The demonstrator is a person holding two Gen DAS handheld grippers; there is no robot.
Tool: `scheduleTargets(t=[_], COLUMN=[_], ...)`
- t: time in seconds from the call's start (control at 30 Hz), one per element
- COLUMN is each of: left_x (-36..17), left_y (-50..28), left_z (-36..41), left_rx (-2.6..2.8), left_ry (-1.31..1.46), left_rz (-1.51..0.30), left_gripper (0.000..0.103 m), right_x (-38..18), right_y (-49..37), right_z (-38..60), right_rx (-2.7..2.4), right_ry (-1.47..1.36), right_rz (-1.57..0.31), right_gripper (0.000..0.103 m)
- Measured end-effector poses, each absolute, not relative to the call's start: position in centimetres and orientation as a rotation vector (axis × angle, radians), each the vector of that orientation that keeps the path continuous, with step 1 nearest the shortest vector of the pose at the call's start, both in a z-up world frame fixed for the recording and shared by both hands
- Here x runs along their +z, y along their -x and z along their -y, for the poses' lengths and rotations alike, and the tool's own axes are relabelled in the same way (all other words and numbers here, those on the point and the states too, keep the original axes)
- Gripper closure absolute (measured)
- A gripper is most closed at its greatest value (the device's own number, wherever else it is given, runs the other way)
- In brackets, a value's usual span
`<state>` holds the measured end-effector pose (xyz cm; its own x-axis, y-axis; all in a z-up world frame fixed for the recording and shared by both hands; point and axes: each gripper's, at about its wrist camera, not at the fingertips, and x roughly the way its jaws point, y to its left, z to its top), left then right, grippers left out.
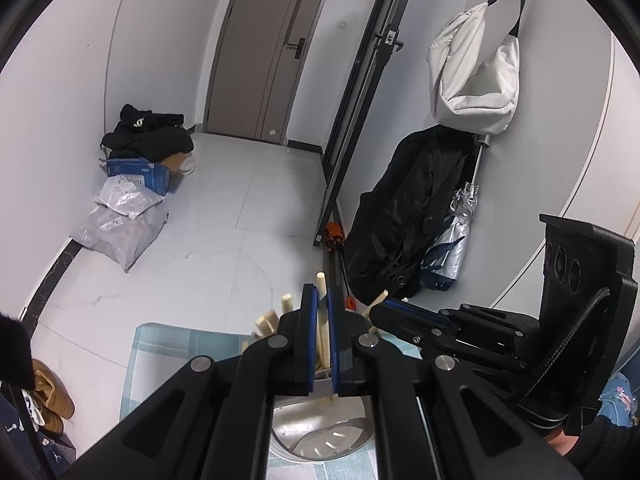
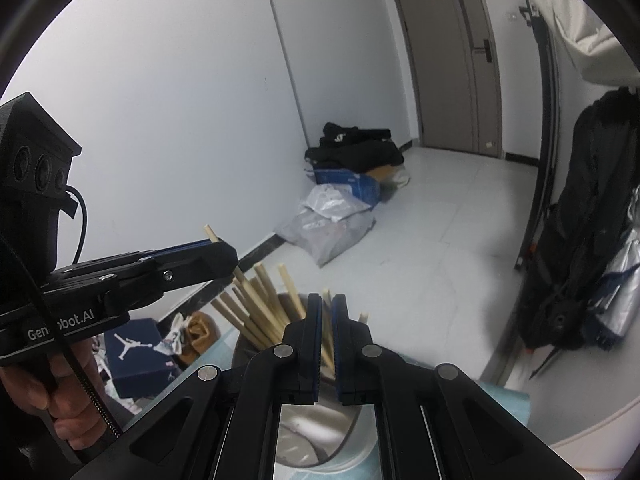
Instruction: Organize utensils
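Now you are holding one chopstick in each gripper, right over the holder. Your left gripper [image 1: 323,300] is pinching a pale chopstick [image 1: 322,320] tight between its blue pads. The stick is standing almost straight up, with its top poking out above the fingers and its bottom end going down toward the holder [image 1: 320,446]. Your right gripper [image 2: 327,312] is pinching another chopstick [image 2: 327,320] the same way, and its fingers are pressed close on the stick too.

The holder is a round cup with slots in its bottom. It is sitting on a blue checked mat [image 1: 160,344], just below and very near both sets of fingers. More chopsticks [image 2: 248,304] are already standing in it, and they are leaning toward the left and far side like a fan.

From the right wrist camera, your left gripper [image 2: 216,254] is reaching in from the left, a bit above the bunch, with its stick tilted. From the left wrist camera, your right gripper [image 1: 394,308] is coming in from the right, close beside the left one.

The thing to watch is each stick's long line. It is pointing down into the cup, so the way in looks like straight down. Both hands look about as near. I think the sticks only need to go down and then be let go, without bumping the leaning bunch.
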<state>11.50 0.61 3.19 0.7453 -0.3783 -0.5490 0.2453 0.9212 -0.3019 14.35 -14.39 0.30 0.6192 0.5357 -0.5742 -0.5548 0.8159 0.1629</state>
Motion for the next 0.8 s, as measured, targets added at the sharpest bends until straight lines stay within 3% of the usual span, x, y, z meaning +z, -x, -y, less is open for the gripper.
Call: scheduleTargets(t=[0.3,0.37,0.47,0.7,0.8], left_x=[3.4,3.6,3.9,5.2,6.0], left_y=[-11.3,-11.2,-11.0,-9.7,-8.8], left_z=[-0.8,-1.0,-1.4,-2.0,-2.1], left_rx=[-0.323,-0.307,-0.281,-0.24,-0.231], left_ry=[0.216,0.229,0.244,0.269,0.265], left_rz=[-0.67,-0.667,-0.674,-0.669,-0.655], left_gripper=[0.101,0.101,0.101,0.099,0.094], right_x=[0.4,0.7,1.1,2.7,3.5], right_y=[-12.8,-12.6,-12.2,-10.6,-9.7], right_z=[14.7,15.1,15.7,16.6,16.6], right_rx=[0.612,0.605,0.587,0.562,0.554], right_ry=[0.025,0.01,-0.004,-0.027,-0.029], right_rz=[-0.637,-0.635,-0.626,-0.59,-0.572], right_gripper=[0.095,0.092,0.08,0.077,0.074])
